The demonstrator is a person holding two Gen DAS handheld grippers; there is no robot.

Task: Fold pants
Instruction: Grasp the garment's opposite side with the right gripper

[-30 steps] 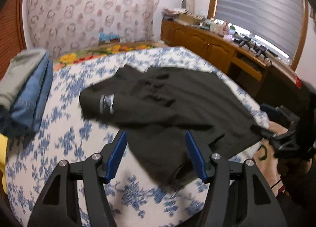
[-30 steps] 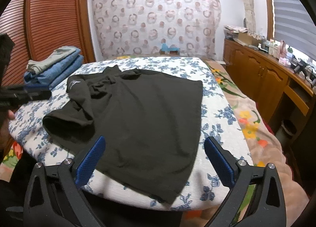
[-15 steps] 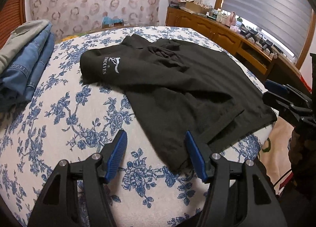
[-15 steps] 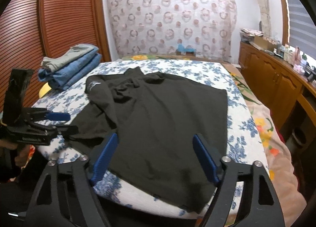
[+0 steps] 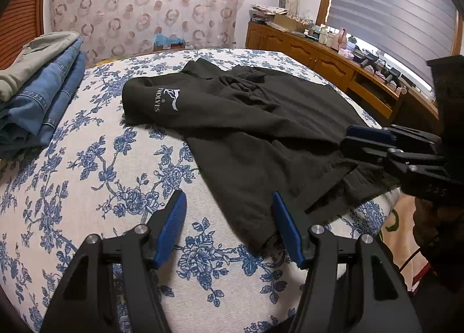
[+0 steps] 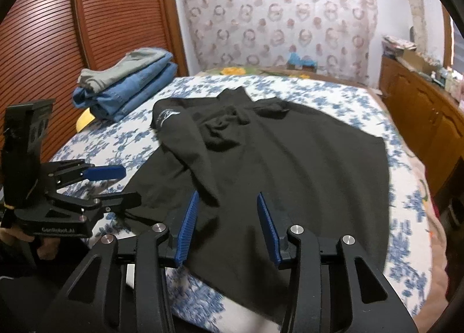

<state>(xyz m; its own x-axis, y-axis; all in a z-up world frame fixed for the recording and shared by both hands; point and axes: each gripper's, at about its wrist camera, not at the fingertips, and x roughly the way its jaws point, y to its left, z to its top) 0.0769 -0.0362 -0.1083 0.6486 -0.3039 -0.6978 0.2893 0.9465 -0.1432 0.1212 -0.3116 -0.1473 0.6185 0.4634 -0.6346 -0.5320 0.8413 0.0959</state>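
- A pair of black soft-fabric pants [image 6: 275,164] with a small white printed logo [image 5: 169,99] lies spread flat on a bed covered in a white sheet with blue flowers [image 5: 87,176]. The pants reach to the bed's near edge, and their near hem hangs slightly over it.
- The left tool [image 5: 229,228], black with blue ribbed pads, hovers over the near left corner of the pants. Its jaws stand about half open. The corner lies between the pads, close to the right one, and I cannot tell whether it touches that one. Nothing is gripped.
- The right tool [image 6: 229,228], of the same make, is over the near hem of the pants, to the right of the left tool. Its jaws have just been closing and now stand partly open above the cloth, with nothing held.
- Judged from this layout, the step in hand is the approach to a first grasp: both tools are lining up on the near edge, and no fold looks made yet.
- The next move probably calls for lowering each tool until one pad slides under the hem, then closing on the fabric. Both layers should be caught, so the cloth lifts evenly.
- Beyond the pants, at their far left, a stack of folded blue denim and grey-green garments [image 6: 127,86] rests on the bed.
- Hard to make out: the middle of the pants is bunched in dark wrinkles, so waistband and legs are difficult to tell apart. The hem below the bed's edge is hidden by the tools. The right wrist view is a little blurred.
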